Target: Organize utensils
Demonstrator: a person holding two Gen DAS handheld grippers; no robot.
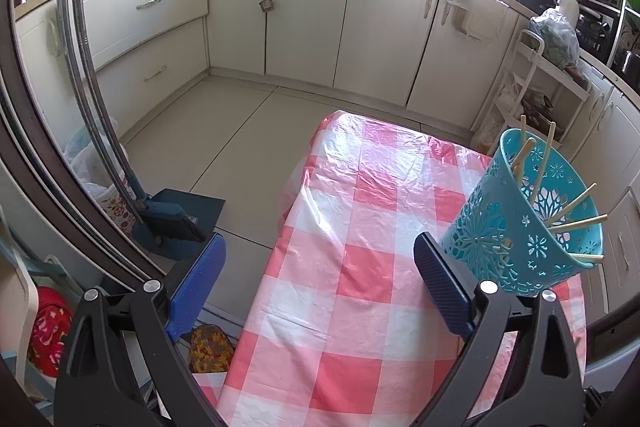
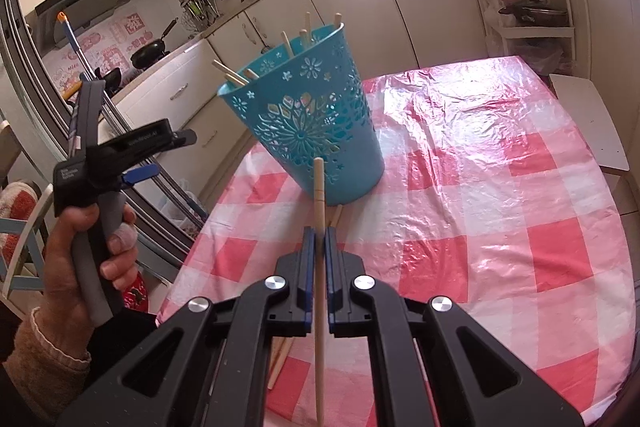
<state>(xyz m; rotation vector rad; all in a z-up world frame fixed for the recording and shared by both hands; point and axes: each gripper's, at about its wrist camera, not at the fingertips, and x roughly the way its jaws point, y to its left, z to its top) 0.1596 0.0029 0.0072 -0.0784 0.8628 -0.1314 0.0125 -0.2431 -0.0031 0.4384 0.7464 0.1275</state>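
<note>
**One chopstick up, basket waiting**

We've got a chopstick point(image 2: 319, 211) pinched in the right gripper point(image 2: 319, 247), jaws closed tight on it near mid-length, tip aimed toward the basket point(image 2: 312, 123) ahead. It's a thin wooden stick: light, stiff, and smooth enough to pivot between the pads, so we'd judge a hold near the middle, as here, the safest bet (a grip at one end would let it swing).

The basket stands on the table point(image 2: 500, 227), leaning away in this view, with several chopsticks already poking above its rim. More sticks point(image 2: 280, 355) lie on the cloth just below our gripper, so we're not finished.

Our left gripper point(image 1: 320, 279) hangs wide open with nothing in it, its right finger just beside the basket; we see it from the right wrist too, gripped by a hand point(image 2: 92, 259).

In the way? The sticks already inside fan out in all directions, so the next one needs a gap. The perforated basket looks light and could tip.
</note>
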